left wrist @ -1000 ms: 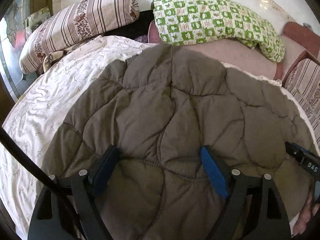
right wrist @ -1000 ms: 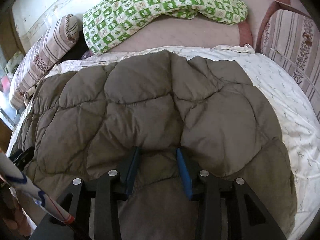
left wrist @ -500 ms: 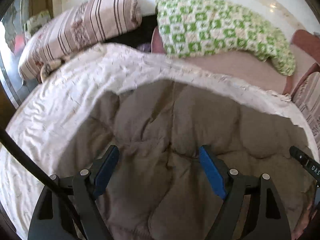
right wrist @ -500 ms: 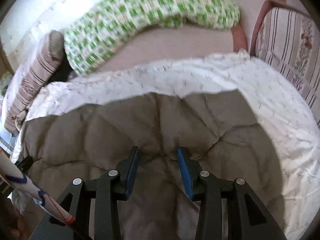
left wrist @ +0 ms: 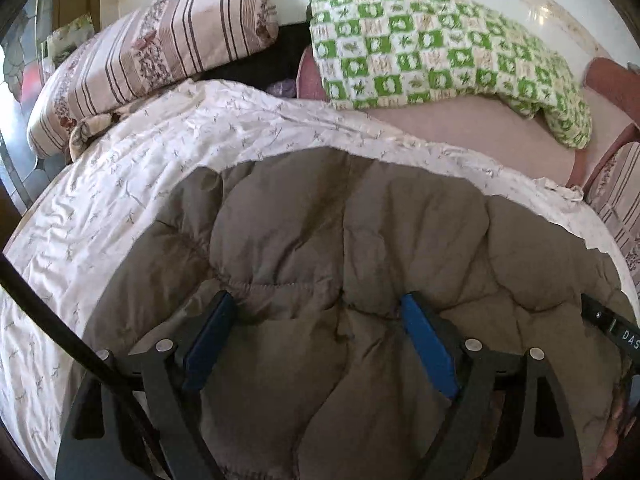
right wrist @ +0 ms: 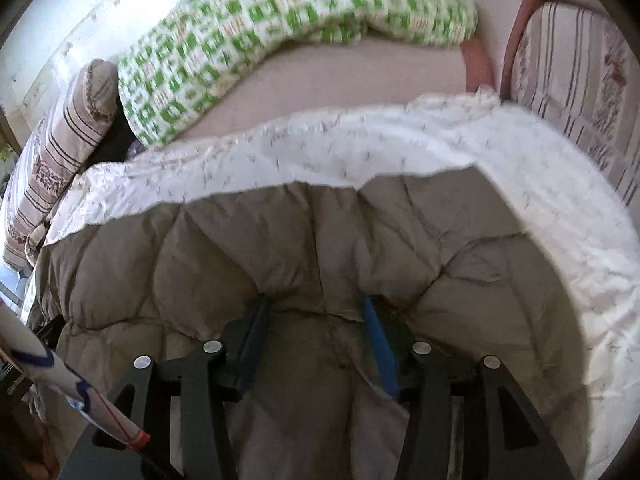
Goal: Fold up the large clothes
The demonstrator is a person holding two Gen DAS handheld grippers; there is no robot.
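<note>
A large grey-brown quilted comforter with a white patterned underside lies on the bed and fills both views; it also shows in the right wrist view. My left gripper has thick quilted fabric bunched between its blue pads, with the jaws wide apart. My right gripper is shut on a fold of the comforter, its blue pads pressing the fabric. The white underside rises as a rim behind the grey side.
A striped pillow lies at the back left. A green and white checked blanket lies at the back on a pink mattress. A striped cushion stands at the right. The other gripper's tip shows at the right edge.
Both grippers have lifted the near edge and pulled it back. The grey side now takes less of the view and the white underside shows behind it. The right wrist view has tilted.
</note>
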